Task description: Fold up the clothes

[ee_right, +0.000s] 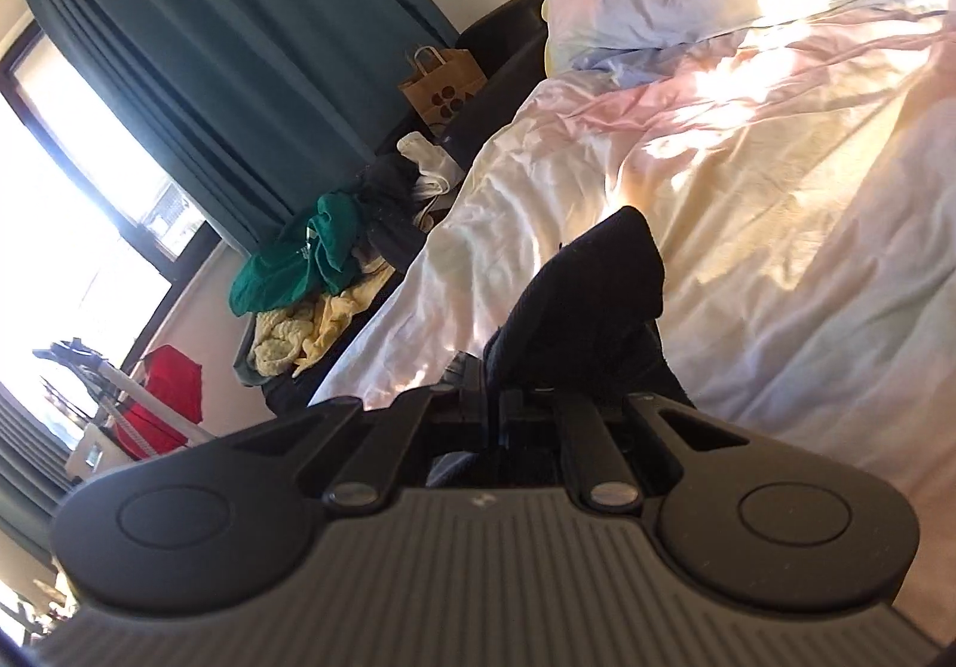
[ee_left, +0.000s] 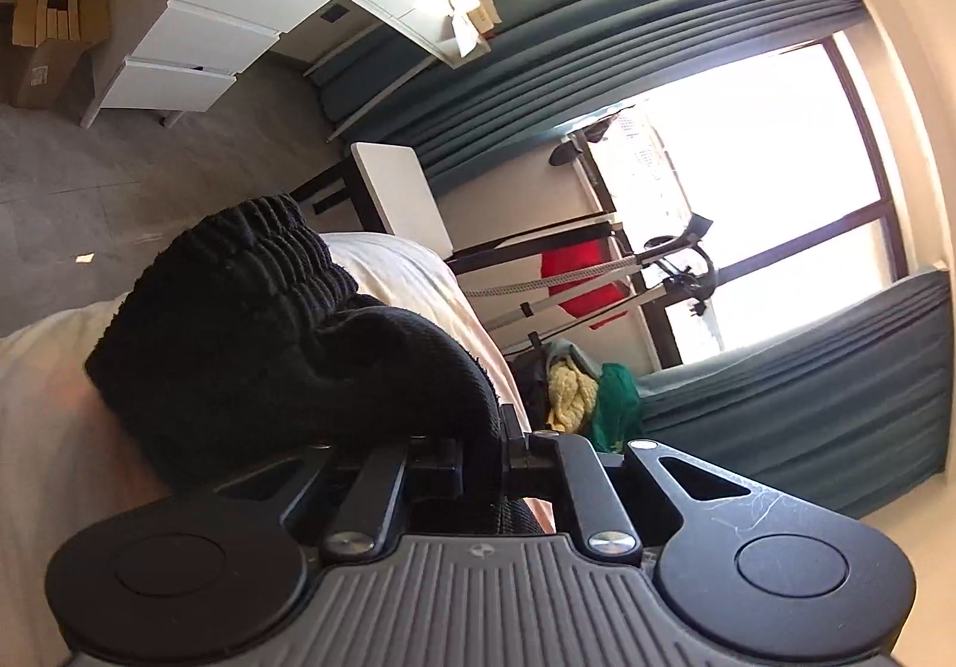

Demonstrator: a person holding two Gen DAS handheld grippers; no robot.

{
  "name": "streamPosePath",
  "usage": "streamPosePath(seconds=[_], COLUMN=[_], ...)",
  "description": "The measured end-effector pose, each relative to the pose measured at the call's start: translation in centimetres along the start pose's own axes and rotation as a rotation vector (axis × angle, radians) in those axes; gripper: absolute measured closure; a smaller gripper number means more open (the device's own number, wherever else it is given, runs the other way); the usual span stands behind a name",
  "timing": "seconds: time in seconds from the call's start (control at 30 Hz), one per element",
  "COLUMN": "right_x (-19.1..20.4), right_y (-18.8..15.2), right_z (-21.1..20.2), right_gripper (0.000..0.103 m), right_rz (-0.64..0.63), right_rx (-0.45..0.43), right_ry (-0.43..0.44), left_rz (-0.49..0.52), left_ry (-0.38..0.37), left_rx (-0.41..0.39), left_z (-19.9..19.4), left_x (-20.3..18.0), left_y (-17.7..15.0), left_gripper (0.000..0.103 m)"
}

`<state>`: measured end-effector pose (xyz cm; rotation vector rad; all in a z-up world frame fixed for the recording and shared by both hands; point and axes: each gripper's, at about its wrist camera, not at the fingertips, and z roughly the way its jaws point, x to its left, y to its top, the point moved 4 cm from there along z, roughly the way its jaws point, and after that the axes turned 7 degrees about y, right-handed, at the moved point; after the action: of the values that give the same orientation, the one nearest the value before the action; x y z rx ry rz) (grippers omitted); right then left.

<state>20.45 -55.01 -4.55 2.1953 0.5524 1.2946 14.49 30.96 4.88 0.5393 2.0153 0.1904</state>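
You have a black knit garment (ee_left: pixel 263 332) bunched up just ahead of your left gripper, its ribbed cuff or hem up and to the left. At your right gripper, another black fold (ee_right: pixel 591 296) stands upright, pinched between its fingers.

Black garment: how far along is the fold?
Done: nothing folded shows on the bed. In hand: the left gripper is shut on the black garment at a ribbed edge, and the right gripper is shut on another part of it; the cloth is bunched, not laid flat. Left: the fold itself, plus the green and yellow clothes pile beside the bed.
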Motion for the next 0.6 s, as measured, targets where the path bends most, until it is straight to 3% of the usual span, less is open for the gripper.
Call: streamPosePath(seconds=[0.17, 0.37, 0.47, 0.6], right_x=[1.8, 3.5, 4.2, 2.9], right_y=[-2.2, -5.4, -6.9, -7.2], right_z=[8.4, 18.0, 22.6, 22.8], right_gripper=[0.097, 0.096, 0.096, 0.091], right_rz=[-0.089, -0.2, -0.249, -0.193], right_rx=[0.047, 0.105, 0.133, 0.162], right_ry=[-0.059, -0.124, -0.152, -0.105], left_rz=[0.048, 0.123, 0.109, 0.14], left_ry=[0.082, 0.241, 0.284, 0.258], left_rx=[-0.034, -0.043, -0.022, 0.004], left_z=[11.0, 23.0, 25.7, 25.4], left_x=[-2.9, -2.5, -1.2, 0.0], left_y=[3.4, 3.9, 3.6, 3.2], left_gripper=[0.092, 0.091, 0.086, 0.07])
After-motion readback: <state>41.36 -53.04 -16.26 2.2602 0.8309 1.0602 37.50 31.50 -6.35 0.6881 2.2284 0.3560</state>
